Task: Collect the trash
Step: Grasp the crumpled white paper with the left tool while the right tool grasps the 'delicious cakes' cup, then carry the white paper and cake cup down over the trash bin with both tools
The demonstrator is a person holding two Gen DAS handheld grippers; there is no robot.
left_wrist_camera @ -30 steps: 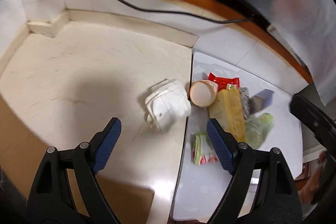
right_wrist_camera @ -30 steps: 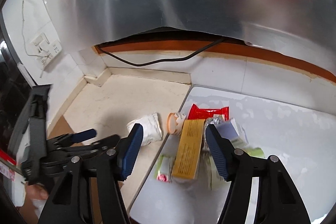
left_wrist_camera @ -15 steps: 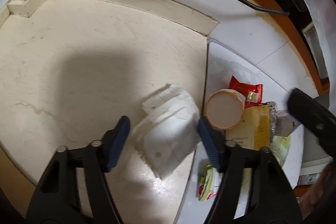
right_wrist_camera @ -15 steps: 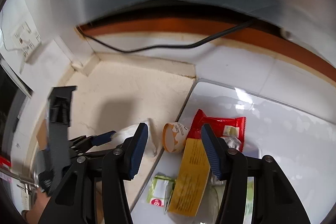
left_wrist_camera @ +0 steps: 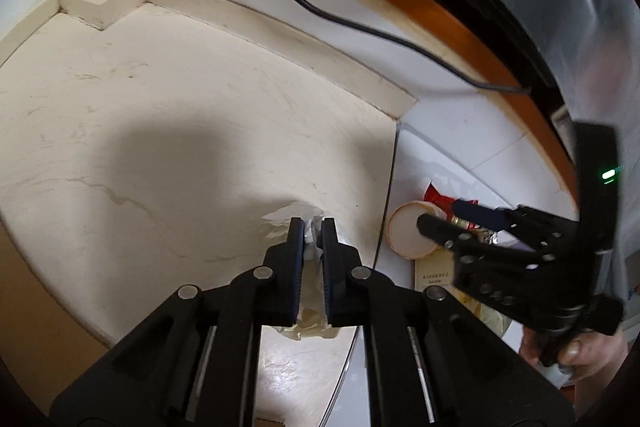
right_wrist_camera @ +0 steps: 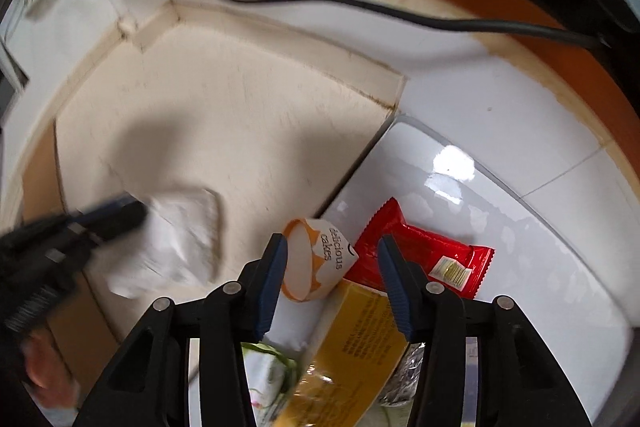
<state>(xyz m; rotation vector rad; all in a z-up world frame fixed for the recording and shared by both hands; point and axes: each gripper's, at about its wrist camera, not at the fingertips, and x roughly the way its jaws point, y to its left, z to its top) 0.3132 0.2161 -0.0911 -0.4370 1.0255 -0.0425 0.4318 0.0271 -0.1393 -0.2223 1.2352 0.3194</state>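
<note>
**While left jaws clamp the tissue, right ones narrow on the cup**

Since a second ago the crumpled white tissue is no more lying free: then the left gripper hung wide open above it, now its pads are pressed together w/ the paper squeezed between them, on the beige counter just beside the edge of the white glossy board. For the task it means first piece of trash is secured, I judge, and can go up to the bag.

Next item is the paper cup, on its side at the board's edge, touching the yellow packet and the red wrapper. The right gripper is now much nearer than before; its jaws are about half open and closing, w/ the cup between them, but pads do not press it yet as far as I see.

Pose: both grippers point steeply down to the surface. The left is low over the counter; the right stands over the pile, approx. above the cup. A hand holds the right gripper's handle.
</note>
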